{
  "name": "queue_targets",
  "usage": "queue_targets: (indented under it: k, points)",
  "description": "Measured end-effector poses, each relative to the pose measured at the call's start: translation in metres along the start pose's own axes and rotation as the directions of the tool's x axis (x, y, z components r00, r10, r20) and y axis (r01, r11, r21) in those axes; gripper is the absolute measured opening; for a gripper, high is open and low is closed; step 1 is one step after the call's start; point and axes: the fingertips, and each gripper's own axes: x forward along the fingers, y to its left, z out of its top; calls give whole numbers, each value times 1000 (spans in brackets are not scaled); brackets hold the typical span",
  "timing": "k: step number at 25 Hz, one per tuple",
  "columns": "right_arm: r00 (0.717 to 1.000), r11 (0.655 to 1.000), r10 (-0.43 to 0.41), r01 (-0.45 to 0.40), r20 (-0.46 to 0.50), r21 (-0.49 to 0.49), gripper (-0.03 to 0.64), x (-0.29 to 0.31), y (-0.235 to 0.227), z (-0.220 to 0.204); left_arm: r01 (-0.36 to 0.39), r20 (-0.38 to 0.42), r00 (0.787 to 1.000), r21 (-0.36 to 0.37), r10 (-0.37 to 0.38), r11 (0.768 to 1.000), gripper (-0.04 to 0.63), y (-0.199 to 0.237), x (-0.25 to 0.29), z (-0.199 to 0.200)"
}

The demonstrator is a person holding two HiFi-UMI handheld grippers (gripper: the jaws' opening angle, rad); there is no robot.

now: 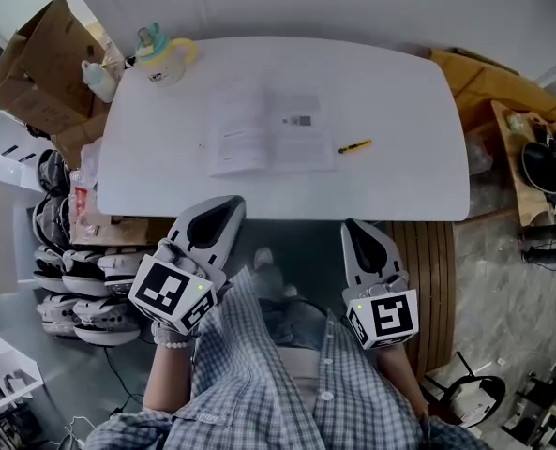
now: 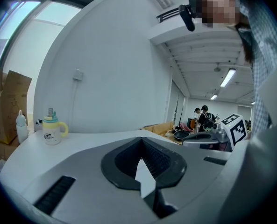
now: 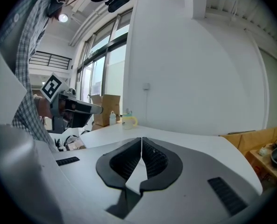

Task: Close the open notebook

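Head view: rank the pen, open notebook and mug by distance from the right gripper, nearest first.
1. yellow pen: right part of the table, just ahead of the right gripper.
2. open notebook: table centre, further left.
3. mug: far left corner.

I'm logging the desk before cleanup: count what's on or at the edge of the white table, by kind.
Notebook: 1
Pen: 1
Mug: 1
Bottle, at the left edge: 1
Total: 4
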Motion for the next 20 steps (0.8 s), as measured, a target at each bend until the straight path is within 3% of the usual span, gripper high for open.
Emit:
queue_targets:
  k: [12, 20]
  points:
    - [999, 999, -43, 43, -1, -23, 23, 63, -2, 17, 68, 0, 998, -8, -68, 998, 6, 56, 33, 16]
    - [995, 996, -89, 88, -44, -17, 23, 92, -4, 3, 101, -17, 995, -15, -101, 995, 6, 84, 48, 9]
